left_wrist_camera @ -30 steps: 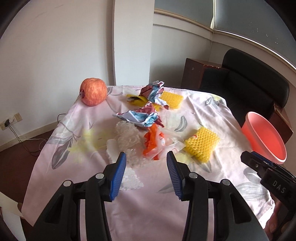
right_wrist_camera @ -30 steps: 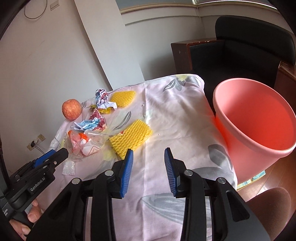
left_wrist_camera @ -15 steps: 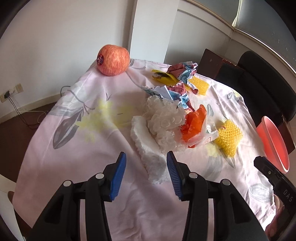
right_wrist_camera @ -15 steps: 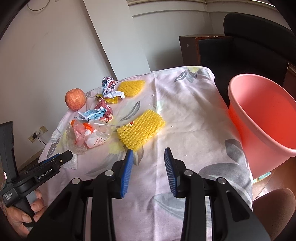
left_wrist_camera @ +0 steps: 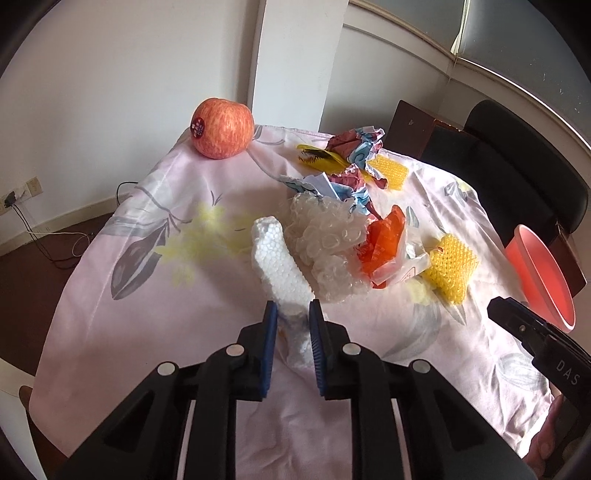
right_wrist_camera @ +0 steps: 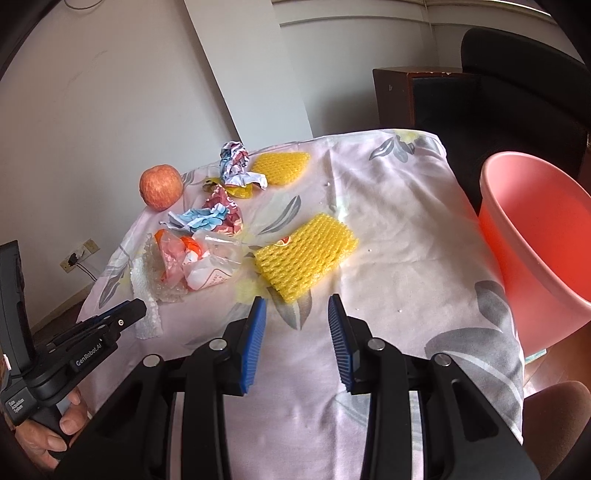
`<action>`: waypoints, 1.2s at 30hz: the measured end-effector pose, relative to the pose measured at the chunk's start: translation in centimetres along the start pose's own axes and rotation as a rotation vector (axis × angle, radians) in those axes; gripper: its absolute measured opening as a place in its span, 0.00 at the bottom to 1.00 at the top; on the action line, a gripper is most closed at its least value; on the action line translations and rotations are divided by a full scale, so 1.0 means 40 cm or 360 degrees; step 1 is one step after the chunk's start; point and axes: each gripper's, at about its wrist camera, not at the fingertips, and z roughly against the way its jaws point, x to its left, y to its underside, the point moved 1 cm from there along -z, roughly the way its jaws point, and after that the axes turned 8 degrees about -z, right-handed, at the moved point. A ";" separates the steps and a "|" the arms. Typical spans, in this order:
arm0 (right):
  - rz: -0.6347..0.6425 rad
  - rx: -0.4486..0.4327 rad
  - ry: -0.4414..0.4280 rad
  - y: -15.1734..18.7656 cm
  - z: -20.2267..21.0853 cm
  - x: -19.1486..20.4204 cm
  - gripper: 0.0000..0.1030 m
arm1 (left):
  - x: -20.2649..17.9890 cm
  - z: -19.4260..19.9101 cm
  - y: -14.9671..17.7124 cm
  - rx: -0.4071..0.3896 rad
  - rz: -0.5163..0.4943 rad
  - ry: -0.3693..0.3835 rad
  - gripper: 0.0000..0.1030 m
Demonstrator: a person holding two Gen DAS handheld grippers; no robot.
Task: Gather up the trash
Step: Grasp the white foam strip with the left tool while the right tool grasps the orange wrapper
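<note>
Your left gripper (left_wrist_camera: pixel 290 314): matt black plastic, ribbed blue pads, clamped on rough white beaded foam strip (left_wrist_camera: pixel 280 266). Beside it, glossy clear bubble wrap (left_wrist_camera: pixel 327 240). 2 yellow foam nets (right_wrist_camera: pixel 304 254), open mesh. Tablecloth (right_wrist_camera: pixel 388 229): smooth cloth. Bin (right_wrist_camera: pixel 535 221): smooth pink plastic.

We look across a table (left_wrist_camera: pixel 122 236) draped in a pale pink cloth printed with grey leaves and yellow blooms. Behind it stand plain white walls (left_wrist_camera: pixel 110 66), and a white pillar (left_wrist_camera: pixel 295 62) rises at the far edge of the table. A pale skirting board (left_wrist_camera: pixel 70 216) runs along the base of the left wall above a dark brown floor (left_wrist_camera: pixel 44 258), where a thin cable (left_wrist_camera: pixel 55 243) trails from a wall socket (left_wrist_camera: pixel 33 186). On the far right sit a dark wooden cabinet (left_wrist_camera: pixel 410 129) and a black chair (left_wrist_camera: pixel 517 162) — both close to the table. Soft daylight fills the room; a window (left_wrist_camera: pixel 517 33) shows at the upper right.
</note>
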 end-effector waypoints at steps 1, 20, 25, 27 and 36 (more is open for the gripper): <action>0.0010 0.0005 -0.0014 -0.001 -0.002 0.006 0.34 | 0.003 0.007 0.001 -0.0013 -0.0004 -0.0016 0.15; 0.0249 0.0046 -0.0272 -0.035 -0.077 0.219 0.34 | 0.081 0.035 0.026 -0.0026 0.0113 -0.0053 0.15; 0.0334 0.0043 -0.0204 -0.029 -0.111 0.243 0.19 | 0.083 0.034 0.027 -0.0015 0.0128 -0.0053 0.15; 0.0366 0.0043 -0.0188 -0.026 -0.117 0.250 0.11 | 0.081 0.032 0.026 -0.0010 0.0126 -0.0053 0.15; 0.0370 0.0022 -0.0225 -0.016 -0.086 0.231 0.06 | 0.068 0.030 0.021 0.0013 0.0128 -0.0089 0.15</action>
